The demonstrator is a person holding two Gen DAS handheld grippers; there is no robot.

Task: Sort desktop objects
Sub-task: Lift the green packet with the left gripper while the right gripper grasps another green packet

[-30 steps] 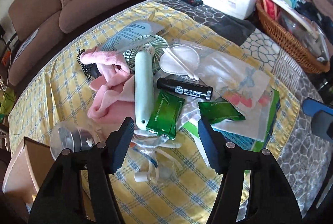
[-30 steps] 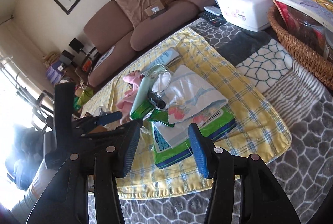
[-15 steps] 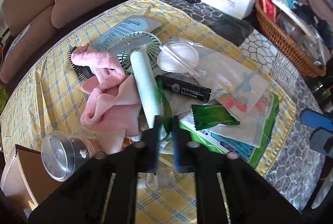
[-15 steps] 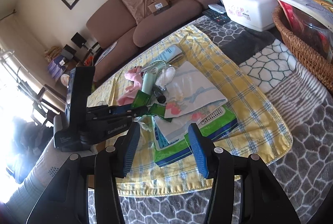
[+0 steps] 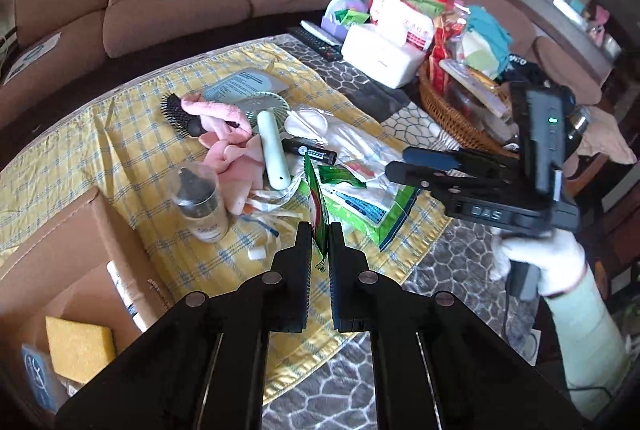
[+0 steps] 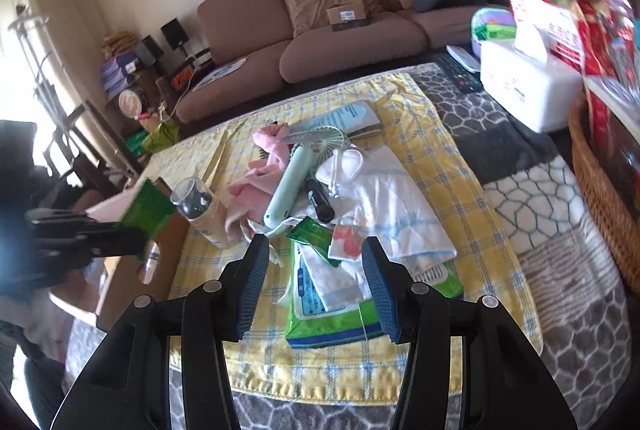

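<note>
My left gripper (image 5: 320, 242) is clenched on a green sachet (image 5: 316, 206), pinched edge-on and lifted clear of the yellow checked cloth (image 5: 132, 134). I judge I hold it by one end so it can drop into the cardboard box (image 5: 80, 230) open at lower left, where a yellow sponge (image 5: 78, 348) already lies. My right gripper (image 6: 314, 282) hangs released, jaws wide and holding nothing, over the pile, probably ready for a second green sachet (image 6: 310, 232) lying just beyond its fingertips. That sachet rests beside a mint handheld fan (image 6: 290, 190) and a black tube (image 6: 320, 200). The sachet's print is too blurred to read, the box's far side is cut off, and window glare hides my left arm in the right wrist view
</note>
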